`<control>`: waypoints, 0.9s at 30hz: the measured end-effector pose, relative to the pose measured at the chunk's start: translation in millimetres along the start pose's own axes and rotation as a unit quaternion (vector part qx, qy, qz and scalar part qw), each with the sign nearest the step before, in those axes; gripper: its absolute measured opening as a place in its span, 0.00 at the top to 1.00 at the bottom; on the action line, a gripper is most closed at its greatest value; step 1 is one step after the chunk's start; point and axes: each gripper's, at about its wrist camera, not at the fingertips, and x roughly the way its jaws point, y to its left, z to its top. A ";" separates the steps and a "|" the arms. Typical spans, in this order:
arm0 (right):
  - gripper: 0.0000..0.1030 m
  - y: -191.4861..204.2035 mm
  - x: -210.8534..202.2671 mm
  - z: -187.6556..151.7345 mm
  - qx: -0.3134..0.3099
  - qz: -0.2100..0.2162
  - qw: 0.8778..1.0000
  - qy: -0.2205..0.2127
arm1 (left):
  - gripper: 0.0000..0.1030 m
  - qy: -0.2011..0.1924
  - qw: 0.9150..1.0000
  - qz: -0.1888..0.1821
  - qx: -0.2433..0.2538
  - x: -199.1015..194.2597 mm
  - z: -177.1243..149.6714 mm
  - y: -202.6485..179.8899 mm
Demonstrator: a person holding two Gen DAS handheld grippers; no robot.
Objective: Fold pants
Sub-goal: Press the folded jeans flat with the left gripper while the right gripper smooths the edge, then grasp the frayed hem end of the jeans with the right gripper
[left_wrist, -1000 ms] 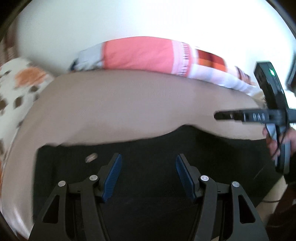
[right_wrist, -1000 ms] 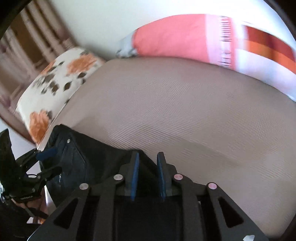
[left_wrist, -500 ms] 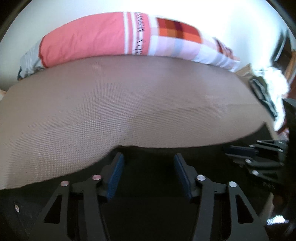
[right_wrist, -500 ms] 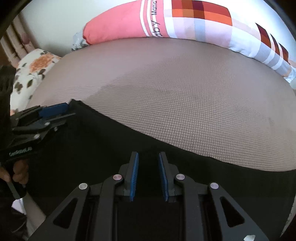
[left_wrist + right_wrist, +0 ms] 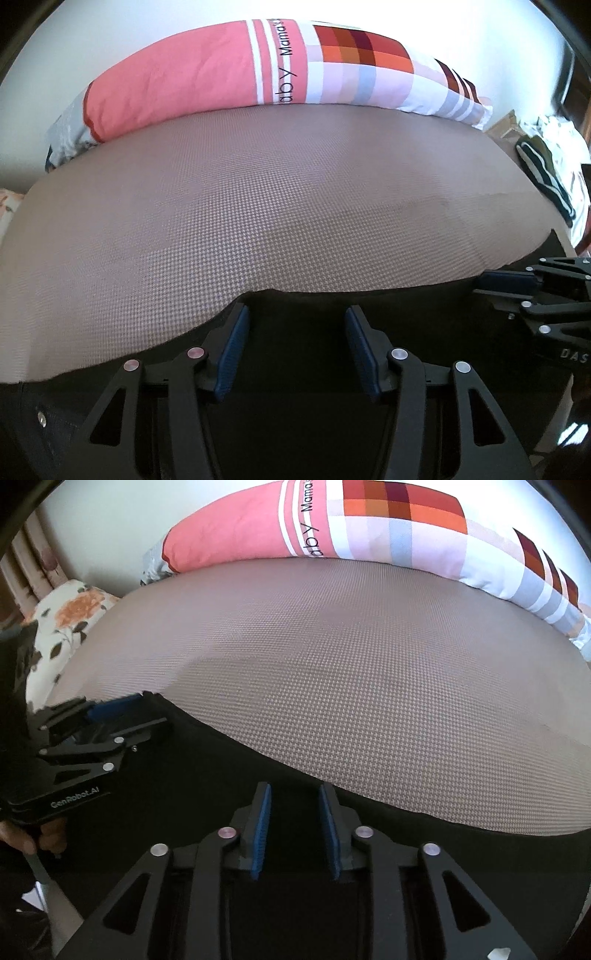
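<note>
Black pants [image 5: 295, 424] lengthwise along bed edge [image 5: 258, 221]

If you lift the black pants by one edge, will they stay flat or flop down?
Probably flop: the black pants lie limp, their edge curving over the brown bed cover. They likely won't slide much, since that cover looks textured. The metal button hints at thicker, slightly heavier cloth.

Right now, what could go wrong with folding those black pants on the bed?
The right gripper is opening over the black pants, so the cloth may slip and the fold may spring back.

The left gripper stands open at the pants' edge without pinching it, so that side could sag or wrinkle.

The pants lie near the edge of the brown mattress; loose cloth could slide off.
</note>
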 end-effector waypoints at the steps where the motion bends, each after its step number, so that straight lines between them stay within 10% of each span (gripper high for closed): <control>1: 0.71 -0.6 -3.5 0.4 0.000 0.004 1.000 -0.002 | 0.47 0.002 1.000 0.001 -0.005 -4.1 -0.8 -0.4; 14: 0.63 -123.0 -105.6 -53.1 0.088 0.034 0.995 -0.027 | 0.44 0.000 0.998 -0.021 -0.062 -61.2 -49.2 -13.2; 27: 0.62 -315.8 -147.3 -154.8 0.289 0.059 0.955 -0.009 | 0.44 0.028 0.992 -0.008 -0.124 -58.1 -90.6 -9.0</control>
